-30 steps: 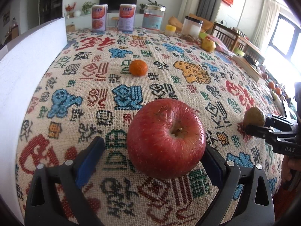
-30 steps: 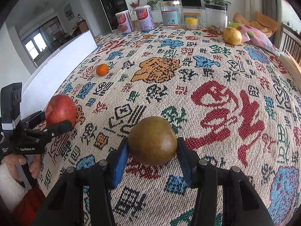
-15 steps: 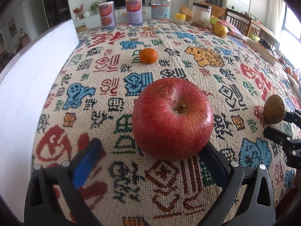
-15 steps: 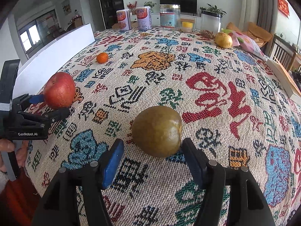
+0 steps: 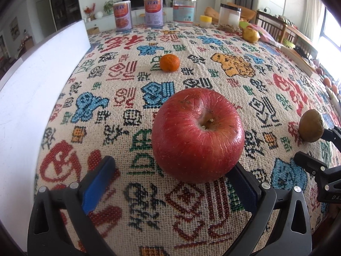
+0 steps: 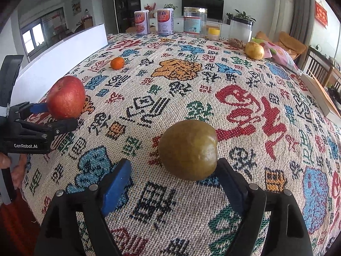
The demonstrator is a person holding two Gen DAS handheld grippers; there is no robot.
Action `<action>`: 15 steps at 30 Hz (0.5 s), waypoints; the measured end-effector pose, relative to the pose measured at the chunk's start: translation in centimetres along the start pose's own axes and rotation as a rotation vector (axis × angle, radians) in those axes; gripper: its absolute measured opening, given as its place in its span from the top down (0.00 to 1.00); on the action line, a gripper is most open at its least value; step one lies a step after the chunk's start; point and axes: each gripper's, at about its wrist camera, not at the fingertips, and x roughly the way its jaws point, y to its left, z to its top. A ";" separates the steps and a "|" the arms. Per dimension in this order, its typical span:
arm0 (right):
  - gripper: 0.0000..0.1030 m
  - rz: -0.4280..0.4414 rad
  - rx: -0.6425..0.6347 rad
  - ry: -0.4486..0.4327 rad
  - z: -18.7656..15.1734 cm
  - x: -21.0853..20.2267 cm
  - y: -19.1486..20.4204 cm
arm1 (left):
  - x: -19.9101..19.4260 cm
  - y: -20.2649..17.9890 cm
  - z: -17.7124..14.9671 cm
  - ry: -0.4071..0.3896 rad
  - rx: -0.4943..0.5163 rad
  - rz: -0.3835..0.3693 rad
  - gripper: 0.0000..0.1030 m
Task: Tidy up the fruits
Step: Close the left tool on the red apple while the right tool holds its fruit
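A red apple [image 5: 198, 134] rests on the patterned tablecloth [image 5: 127, 81] between the fingers of my left gripper [image 5: 170, 181], which is open; the apple leans against the right finger and the left pad stands clear. A brown-green round fruit [image 6: 188, 149] rests on the cloth between the fingers of my right gripper [image 6: 170, 183], also open, touching the right finger only. Each gripper shows in the other view: the left gripper [image 6: 53, 117] with the apple [image 6: 66, 100], the right gripper [image 5: 315, 149] with the brown fruit [image 5: 311, 125]. A small orange [image 5: 169, 63] lies farther back.
A white board [image 5: 32, 98] stands along the table's left edge. Two cans [image 5: 138, 13], a clear jar [image 5: 184, 9], a small yellow-lidded jar [image 5: 205, 21] and a white jar [image 5: 231, 18] line the far edge. A yellow fruit [image 6: 254, 51] and a snack bag [image 6: 281, 56] lie far right.
Both grippers have opened: the right one let go of the brown fruit, which now sits on the cloth, and the left one's jaws stand wider around the apple. Both have drawn back slightly.
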 end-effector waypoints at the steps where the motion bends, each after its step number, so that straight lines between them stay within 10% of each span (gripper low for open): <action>1: 0.18 0.002 -0.002 0.003 0.0 0.1 0.0 | 0.0 0.0 0.0 0.000 0.000 0.000 0.00; 11: 0.00 0.027 -0.036 0.044 0.3 0.8 0.3 | -0.7 0.7 -0.6 0.025 0.078 -0.090 0.01; 15: 0.00 0.038 -0.032 0.042 0.2 0.7 0.2 | -2.8 2.4 -0.3 0.003 -0.040 -0.209 0.01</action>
